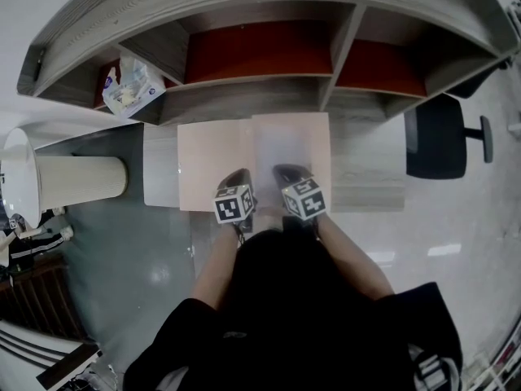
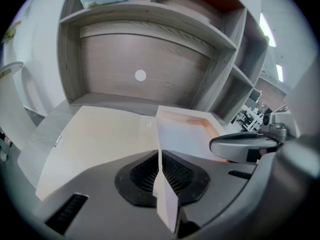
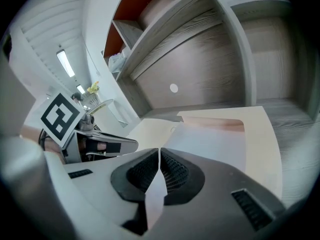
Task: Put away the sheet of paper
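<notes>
L gripper (image 1: 237,177): jaws clamped on near edge of sheet of paper (image 1: 285,143). Sheet sits over right half of open beige folder (image 1: 210,165) on desk (image 1: 366,173), below shelves (image 1: 244,96). R gripper (image 1: 290,173): jaws pinch same edge.

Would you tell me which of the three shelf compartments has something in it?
The leftmost compartment: a crumpled plastic bag sits in it, while the middle compartment and the right compartment show only their red backs.
</notes>
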Demonstrator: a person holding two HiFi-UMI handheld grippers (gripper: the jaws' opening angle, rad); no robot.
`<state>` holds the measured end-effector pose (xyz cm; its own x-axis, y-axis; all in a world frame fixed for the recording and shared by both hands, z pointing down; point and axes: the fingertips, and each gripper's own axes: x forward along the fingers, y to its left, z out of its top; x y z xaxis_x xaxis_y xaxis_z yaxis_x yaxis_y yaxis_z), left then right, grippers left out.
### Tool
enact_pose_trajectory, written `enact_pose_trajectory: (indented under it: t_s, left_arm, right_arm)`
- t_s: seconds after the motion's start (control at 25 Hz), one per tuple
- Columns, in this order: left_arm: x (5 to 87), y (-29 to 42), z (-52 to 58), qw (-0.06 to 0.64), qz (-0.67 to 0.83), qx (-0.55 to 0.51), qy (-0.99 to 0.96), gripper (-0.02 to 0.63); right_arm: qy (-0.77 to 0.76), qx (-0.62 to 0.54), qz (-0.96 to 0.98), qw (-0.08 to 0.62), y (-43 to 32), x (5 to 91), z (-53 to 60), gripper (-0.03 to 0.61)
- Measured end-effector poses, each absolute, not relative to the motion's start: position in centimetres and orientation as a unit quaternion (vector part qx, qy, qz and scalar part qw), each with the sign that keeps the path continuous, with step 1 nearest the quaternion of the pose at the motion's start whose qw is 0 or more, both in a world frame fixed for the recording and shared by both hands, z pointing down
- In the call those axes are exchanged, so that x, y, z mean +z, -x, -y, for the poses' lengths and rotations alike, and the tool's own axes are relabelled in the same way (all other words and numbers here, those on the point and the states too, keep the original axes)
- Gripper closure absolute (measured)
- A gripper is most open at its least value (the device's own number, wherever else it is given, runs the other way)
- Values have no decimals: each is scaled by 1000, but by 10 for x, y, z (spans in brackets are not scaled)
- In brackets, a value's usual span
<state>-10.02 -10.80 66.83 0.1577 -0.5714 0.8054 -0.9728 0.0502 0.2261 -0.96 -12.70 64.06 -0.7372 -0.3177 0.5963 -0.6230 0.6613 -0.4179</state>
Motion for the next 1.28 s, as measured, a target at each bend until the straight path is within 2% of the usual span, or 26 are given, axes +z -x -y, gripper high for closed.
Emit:
enact_pose_trajectory:
  t_s: [0.56,0.84,1.28]
  left_arm:
    - [580,120,72,306,641,140,-689,569]
    - [532,142,35,223,679,125,-688,569]
    - [470,133,-32,167,690,72,-700,569]
  right_arm:
    - [-289,182,921,188,49,555,106,561]
    - [-265,116,944,159,78,503,66,561]
    - [-283,78,945,145,59,453,1,561]
